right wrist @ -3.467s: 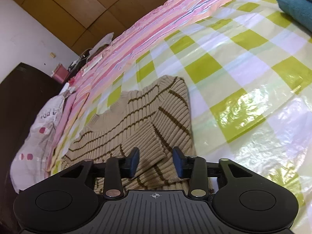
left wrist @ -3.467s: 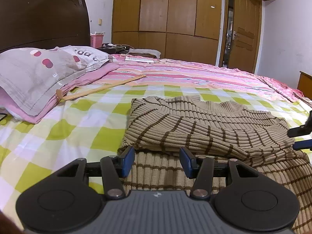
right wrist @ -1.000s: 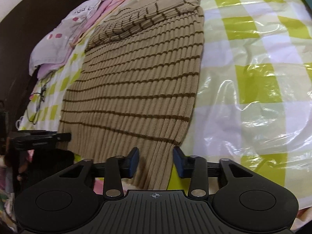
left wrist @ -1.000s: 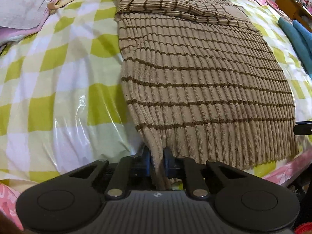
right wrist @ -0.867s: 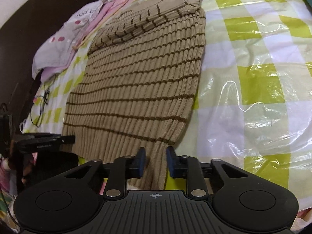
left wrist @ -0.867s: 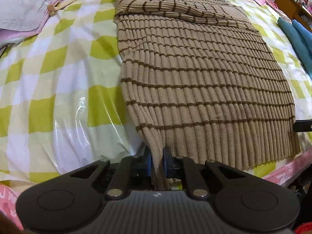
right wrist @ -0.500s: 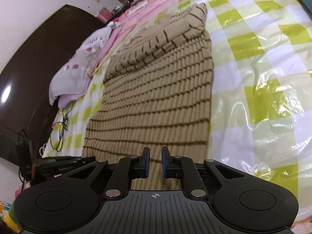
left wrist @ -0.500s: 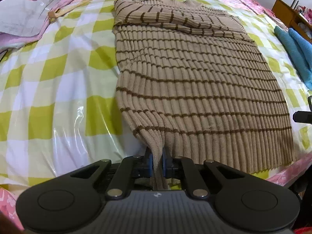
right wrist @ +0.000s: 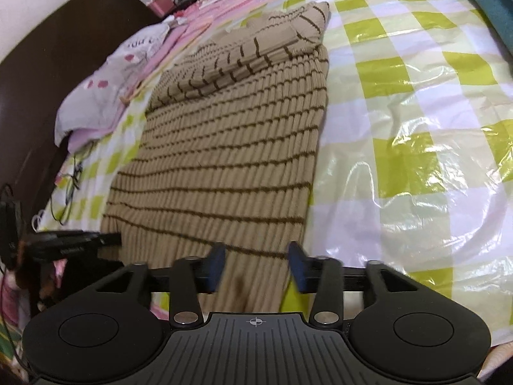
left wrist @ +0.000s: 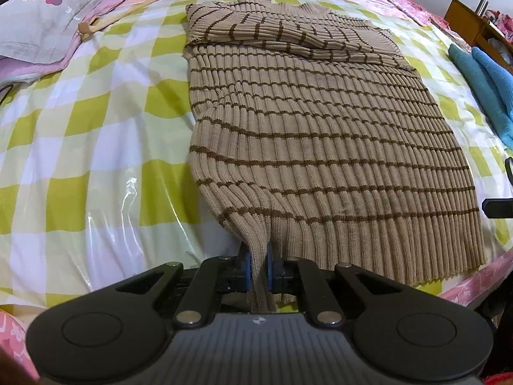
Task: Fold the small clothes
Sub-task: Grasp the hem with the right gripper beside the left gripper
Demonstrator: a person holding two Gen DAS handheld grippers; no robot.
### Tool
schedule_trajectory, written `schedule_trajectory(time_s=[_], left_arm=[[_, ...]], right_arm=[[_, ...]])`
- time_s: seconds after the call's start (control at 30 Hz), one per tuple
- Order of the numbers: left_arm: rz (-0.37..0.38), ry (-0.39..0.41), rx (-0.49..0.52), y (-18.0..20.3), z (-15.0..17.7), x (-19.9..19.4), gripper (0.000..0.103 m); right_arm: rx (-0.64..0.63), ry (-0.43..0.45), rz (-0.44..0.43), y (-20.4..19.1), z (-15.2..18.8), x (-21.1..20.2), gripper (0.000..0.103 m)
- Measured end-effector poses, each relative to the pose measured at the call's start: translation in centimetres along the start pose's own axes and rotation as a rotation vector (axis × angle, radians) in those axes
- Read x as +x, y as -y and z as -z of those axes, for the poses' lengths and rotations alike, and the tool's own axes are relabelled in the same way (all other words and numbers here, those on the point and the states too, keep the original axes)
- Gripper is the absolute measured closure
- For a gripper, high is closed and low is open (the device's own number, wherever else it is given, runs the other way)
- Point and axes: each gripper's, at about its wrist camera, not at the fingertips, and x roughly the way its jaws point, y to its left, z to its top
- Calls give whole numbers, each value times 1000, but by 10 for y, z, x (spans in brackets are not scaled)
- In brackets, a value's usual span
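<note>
Left wrist view: one pillow (left wrist: 38,29), grey, spotted, cut off at frame edge; one ribbed tan sweater (left wrist: 320,134), brown stripes, flat on green-white check plastic sheet (left wrist: 80,147); left gripper (left wrist: 256,264) clamped on bunched hem corner; one blue towel (left wrist: 481,77), partly cropped. Right wrist view: right gripper (right wrist: 256,266) jaws opening, hem between, pads clear

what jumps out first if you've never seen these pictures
A big tan ribbed sweater with brown stripes lies spread over the green-and-white checked bedspread, its sleeves folded across the top. The left claw is shut on the hem's near corner, bunching the knit, while the right claw is opening with the other hem corner loose between its fingers. A blue garment lies at the bed's right edge.
</note>
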Motion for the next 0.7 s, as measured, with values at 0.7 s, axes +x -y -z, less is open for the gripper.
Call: schedule_trajectory(time_s=[0.7], left_arm=[[1, -39, 29, 0, 1, 5, 87]], right_arm=[[23, -122, -67, -1, 12, 27, 87]])
